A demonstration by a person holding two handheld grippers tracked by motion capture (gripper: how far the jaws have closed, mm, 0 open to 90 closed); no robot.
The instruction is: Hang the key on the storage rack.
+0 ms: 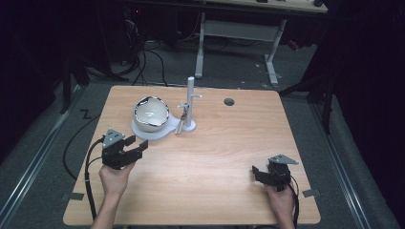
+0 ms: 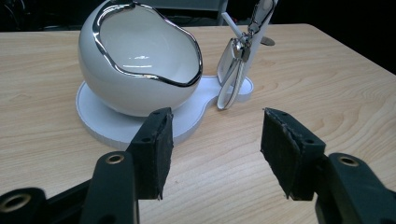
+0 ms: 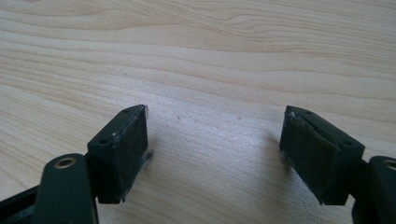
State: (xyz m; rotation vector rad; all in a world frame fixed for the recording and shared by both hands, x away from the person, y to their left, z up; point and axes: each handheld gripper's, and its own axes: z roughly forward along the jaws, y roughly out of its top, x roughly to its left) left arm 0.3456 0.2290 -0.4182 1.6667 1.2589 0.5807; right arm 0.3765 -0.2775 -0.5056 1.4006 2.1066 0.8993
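Left gripper [image 1: 139,145] fingers wide, empty, near white bowl [image 1: 151,113], right gripper [image 1: 256,170] seemingly likewise.

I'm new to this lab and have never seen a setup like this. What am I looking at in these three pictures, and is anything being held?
A person sits at a wooden table holding a pair of hand-operated tongs in each hand. The high view looks down from above: the left tongs are at the left, the right tongs at the right. The other two pictures come from cameras riding on each pair of tongs, looking out between their black jaws. On the table is a white egg-shaped bowl with a silver rim, on a white base that also carries a post with a small hanging piece. Both tongs are open and hold nothing.
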